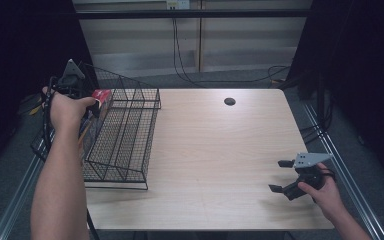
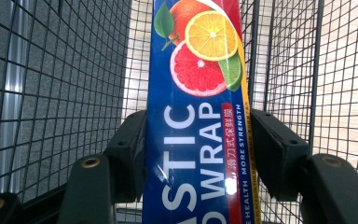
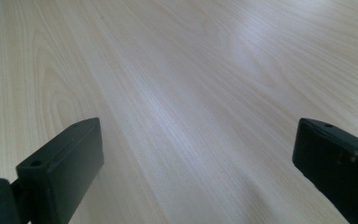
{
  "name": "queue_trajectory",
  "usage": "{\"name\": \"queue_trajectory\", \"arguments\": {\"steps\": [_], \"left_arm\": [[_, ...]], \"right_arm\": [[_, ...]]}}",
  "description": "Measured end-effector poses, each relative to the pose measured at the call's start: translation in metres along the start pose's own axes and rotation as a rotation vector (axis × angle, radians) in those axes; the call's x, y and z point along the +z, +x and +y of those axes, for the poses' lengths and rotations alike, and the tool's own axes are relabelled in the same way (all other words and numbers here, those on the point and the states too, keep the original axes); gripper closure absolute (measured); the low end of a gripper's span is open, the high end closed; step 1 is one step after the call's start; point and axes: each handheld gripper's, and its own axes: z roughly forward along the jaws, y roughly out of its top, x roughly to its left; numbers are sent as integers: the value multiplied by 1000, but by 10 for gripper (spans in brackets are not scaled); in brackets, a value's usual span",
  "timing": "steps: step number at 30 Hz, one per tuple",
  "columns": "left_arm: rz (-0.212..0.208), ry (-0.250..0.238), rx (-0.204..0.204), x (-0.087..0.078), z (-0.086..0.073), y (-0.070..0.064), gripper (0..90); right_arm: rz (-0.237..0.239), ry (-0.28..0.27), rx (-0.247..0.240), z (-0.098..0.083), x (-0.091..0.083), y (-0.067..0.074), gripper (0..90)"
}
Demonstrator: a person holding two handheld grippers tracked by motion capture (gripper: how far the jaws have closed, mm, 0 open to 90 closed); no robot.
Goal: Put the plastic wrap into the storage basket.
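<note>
Two tools working apart: left tool (image 2: 196, 154) clamping plastic wrap box (image 2: 196, 116) lengthwise, lowering it inside wire basket (image 1: 125, 130); right tool (image 1: 285, 176) idling wide over bare counter (image 1: 215, 150), keeping clear.

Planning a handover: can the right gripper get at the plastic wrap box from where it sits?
Probably not without a long move. The right gripper sits open at the table's near right corner; the plastic wrap box is clamped in the left gripper at the wire basket on the far left. Bare tabletop between.
</note>
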Motion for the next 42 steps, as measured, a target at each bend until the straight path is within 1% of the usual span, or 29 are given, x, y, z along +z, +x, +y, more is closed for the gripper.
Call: {"name": "queue_trajectory", "arguments": {"steps": [1, 3, 5, 6, 7, 9, 11, 12, 13, 14, 15, 16, 17, 18, 20, 22, 23, 24, 25, 26, 27, 28, 29, 30, 32, 34, 35, 36, 42], "left_arm": [[0, 2, 7, 1, 0, 1, 417], [-5, 10, 3, 3, 0, 1, 415], [-11, 11, -4, 5, -1, 3, 413], [-9, 12, 3, 5, -1, 4, 413], [-10, 15, -7, 6, -1, 4, 411], [-9, 19, -3, 7, -1, 5, 409], [-7, 20, -9, 7, -1, 5, 405], [-12, 22, 5, 6, 0, 7, 404], [-18, 27, 5, 6, -1, 7, 415], [-21, 11, 16, 5, -1, 9, 411], [-22, -8, 4, 4, -1, 9, 411], [-14, -10, 16, 2, -1, 10, 402], [-27, -10, 6, 0, -1, 10, 401], [-39, -21, -1, -2, -1, 11, 395], [-41, -28, -1, -6, -2, 9, 388], [-40, -32, 14, -9, -2, 9, 380], [-46, -35, 2, -12, -3, 7, 377], [-41, -40, 16, -13, -2, 7, 372], [-47, -46, 19, -16, -3, 6, 368], [-50, -53, 11, -17, -3, 4, 363], [-49, -53, 24, -19, -3, 4, 360], [-60, -53, 27, -21, -3, 2, 357], [-60, -60, 23, -23, -4, 0, 354], [-57, -65, 31, -25, -4, -1, 350], [-72, -78, 29, -28, -5, -4, 340], [-76, -80, 42, -32, -6, -7, 327], [-80, -87, 40, -33, -6, -9, 320], [-83, -89, 51, -35, -7, -11, 313], [-112, -103, 83, -39, -11, -24, 277]], "right_arm": [[-2, 1, -2, 0, 0, 0, 15], [3, 1, -1, 0, 0, 0, 15], [-2, -1, 1, 0, 0, 0, 15], [-2, -1, 1, 0, 0, 0, 15], [-1, -3, 1, 0, 0, 0, 15], [-2, -3, 0, 0, 0, 0, 15], [6, 0, 0, 0, 0, 0, 15], [2, -1, -1, 0, 0, 0, 15], [4, 0, -1, 0, 1, 0, 15], [6, -1, 0, 0, 1, 0, 15], [6, -1, 0, 0, 1, 0, 15], [6, -3, 0, 0, 1, 0, 15], [7, -3, 0, 0, 1, 0, 15], [5, -4, 0, 1, 1, 0, 15], [0, -5, -2, 1, 1, 1, 15], [2, -3, 0, 1, 0, 1, 15], [2, -3, -2, 1, 0, 0, 15], [0, -3, 0, 1, 0, 0, 15], [0, -4, 1, 1, 0, 0, 15], [1, -5, 0, 1, -1, 0, 15], [3, -6, 1, 1, 0, 0, 15], [3, -6, 1, 2, 0, 0, 15], [1, -6, -1, 2, 0, 0, 15], [0, -5, -5, 2, 0, 0, 15], [5, -4, -5, 2, 1, 1, 15], [9, -6, -8, 3, 1, 0, 15], [10, -7, -8, 3, 1, 0, 15], [12, -9, -6, 3, 1, 0, 15], [6, -14, -13, 4, 0, 1, 15]]}}
